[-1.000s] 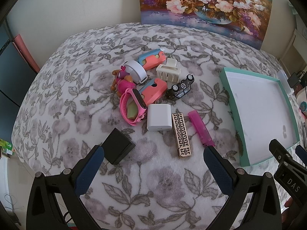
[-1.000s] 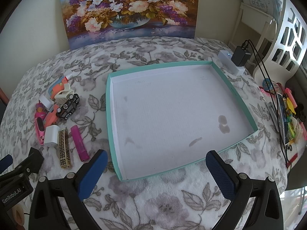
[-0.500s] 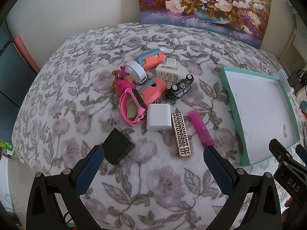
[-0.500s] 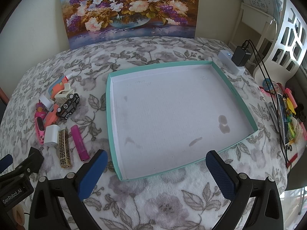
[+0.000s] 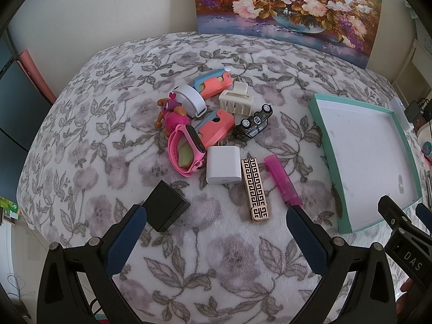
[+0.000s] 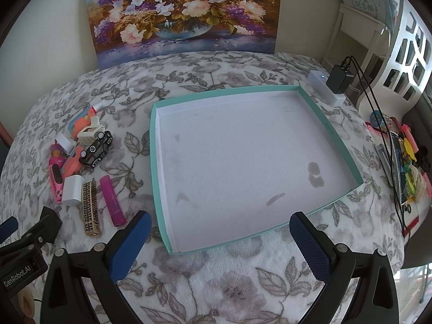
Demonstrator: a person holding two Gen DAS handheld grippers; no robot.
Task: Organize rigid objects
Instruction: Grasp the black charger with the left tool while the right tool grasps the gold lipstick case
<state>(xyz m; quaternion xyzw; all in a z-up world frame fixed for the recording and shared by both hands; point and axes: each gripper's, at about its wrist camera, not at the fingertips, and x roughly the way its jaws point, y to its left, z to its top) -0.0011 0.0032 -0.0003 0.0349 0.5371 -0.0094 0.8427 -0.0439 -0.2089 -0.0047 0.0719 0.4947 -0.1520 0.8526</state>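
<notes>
A cluster of small rigid things lies on the floral blanket [image 5: 113, 124]: a white charger [image 5: 223, 165], just at its 3 o'clock a gold-and-black patterned bar [image 5: 255, 189], then a magenta lighter [image 5: 282, 180]. At the charger's 9 o'clock sits a pink watch [image 5: 185, 149]; at 12 o'clock, a coral case [image 5: 216, 128], a black toy car [image 5: 253, 124] and a cream hair claw [image 5: 236, 100]. A black cube [image 5: 164, 208] lies apart at 7 o'clock, just beside one blue finger. The teal tray [image 6: 155, 145] rests well to the cluster's 3 o'clock, holding nothing. The left hand-held gripper [image 5: 216, 239] hovers spread wide, gripping nothing; the right hand-held gripper [image 6: 220, 245] is likewise wide apart before the tray.
</notes>
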